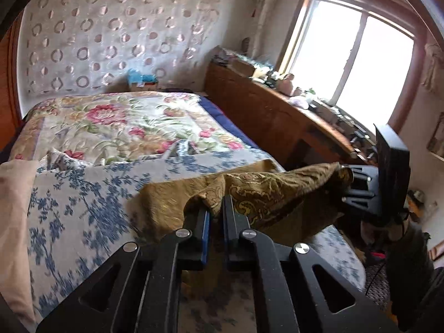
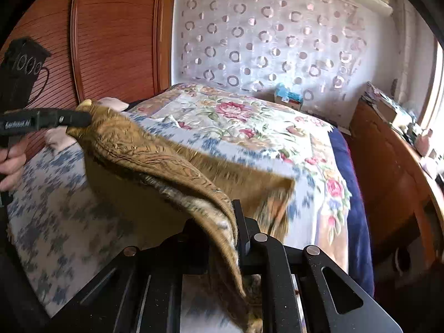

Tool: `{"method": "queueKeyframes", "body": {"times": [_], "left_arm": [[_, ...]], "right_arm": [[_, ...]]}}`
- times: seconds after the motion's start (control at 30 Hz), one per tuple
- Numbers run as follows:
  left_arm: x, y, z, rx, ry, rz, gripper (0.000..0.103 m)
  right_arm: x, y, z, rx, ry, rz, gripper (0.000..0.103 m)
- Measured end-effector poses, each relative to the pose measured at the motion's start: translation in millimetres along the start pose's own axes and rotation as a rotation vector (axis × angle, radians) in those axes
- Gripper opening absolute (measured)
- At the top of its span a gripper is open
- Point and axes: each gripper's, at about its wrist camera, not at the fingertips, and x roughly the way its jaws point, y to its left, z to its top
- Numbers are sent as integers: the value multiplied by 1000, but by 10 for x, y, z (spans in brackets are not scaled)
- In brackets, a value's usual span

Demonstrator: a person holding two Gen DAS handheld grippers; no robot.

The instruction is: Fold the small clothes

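Both wrist views look closely down their fingers across the bed (image 1: 116,127), sharing the gold cloth (image 2: 155,161).

i had a bed (image 1: 83,144) under the work, taking up most of both views. a floral quilt (image 1: 125,122) with pink roses covered its far half, a dark blue edge (image 2: 355,194) showing along the window side. nearer me a white sheet printed with blue trees (image 1: 83,194) lay over it. a pale pillow (image 1: 14,208) sat at the left edge.
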Motion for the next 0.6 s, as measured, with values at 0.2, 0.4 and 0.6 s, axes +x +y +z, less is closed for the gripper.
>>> {"method": "queueKeyframes", "body": {"times": [0.2,0.4,0.6], "left_arm": [[351,267,68,-31,65,35,28],[390,356,91,-14,67,52,58],[575,463,77,13,105,95,65]], "right_arm": [[654,-37,287,-25,70,32,14],[987,-274,461,56,96,16,42],[765,-349,505,146,24,-71,60]]}}
